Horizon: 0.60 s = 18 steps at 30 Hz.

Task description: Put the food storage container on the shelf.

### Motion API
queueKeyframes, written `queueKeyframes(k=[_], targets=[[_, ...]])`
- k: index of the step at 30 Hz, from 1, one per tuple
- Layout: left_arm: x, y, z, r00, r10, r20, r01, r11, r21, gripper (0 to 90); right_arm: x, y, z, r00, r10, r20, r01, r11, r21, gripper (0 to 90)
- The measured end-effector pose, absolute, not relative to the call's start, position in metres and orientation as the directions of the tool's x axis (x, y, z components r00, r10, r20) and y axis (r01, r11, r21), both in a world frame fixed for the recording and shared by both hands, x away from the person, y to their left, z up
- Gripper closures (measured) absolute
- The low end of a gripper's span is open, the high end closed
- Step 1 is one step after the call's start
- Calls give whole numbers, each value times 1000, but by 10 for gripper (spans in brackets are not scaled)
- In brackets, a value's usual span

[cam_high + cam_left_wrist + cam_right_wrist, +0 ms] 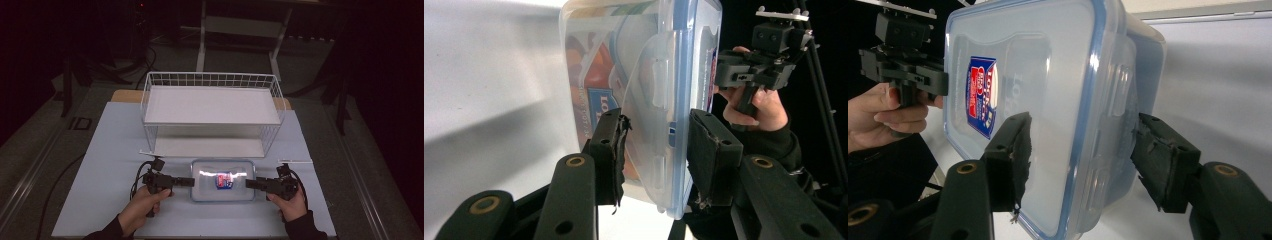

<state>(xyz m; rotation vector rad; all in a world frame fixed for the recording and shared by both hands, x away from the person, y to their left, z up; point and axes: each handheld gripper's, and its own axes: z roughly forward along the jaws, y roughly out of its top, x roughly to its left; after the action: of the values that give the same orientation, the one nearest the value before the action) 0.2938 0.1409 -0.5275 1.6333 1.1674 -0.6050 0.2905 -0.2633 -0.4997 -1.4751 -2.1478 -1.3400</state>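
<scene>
Plastic box (1048, 115): lid sticker (980, 95) red-blue, wording too blurred to read. Through the box wall, white letters "LO" on a blue label (596, 107).

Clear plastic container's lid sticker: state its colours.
Blue, red and white sticker on the clear plastic container; the right gripper view shows it best.

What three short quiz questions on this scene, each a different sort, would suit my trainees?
1. True or false: the clear lidded container stands inside the wire rack.
2. Which tool has its pads pressed on the container's end? A left tool B right tool
3. What colour is the lid's rim seal?

Key: 1 false, it lies on the table in front of the rack; 2 A; 3 blue.
</scene>
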Motion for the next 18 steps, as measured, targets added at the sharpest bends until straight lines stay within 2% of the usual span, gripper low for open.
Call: queueKeyframes(k=[10, 18], targets=[[285, 136, -510, 450, 477, -755, 864, -19, 504, 579, 286, -258, -493, -472, 659, 586, 820, 85, 566, 418], [301, 151, -493, 493, 508, -706, 807, 34, 589, 576, 300, -243, -479, -497, 658, 566, 796, 85, 599, 421]])
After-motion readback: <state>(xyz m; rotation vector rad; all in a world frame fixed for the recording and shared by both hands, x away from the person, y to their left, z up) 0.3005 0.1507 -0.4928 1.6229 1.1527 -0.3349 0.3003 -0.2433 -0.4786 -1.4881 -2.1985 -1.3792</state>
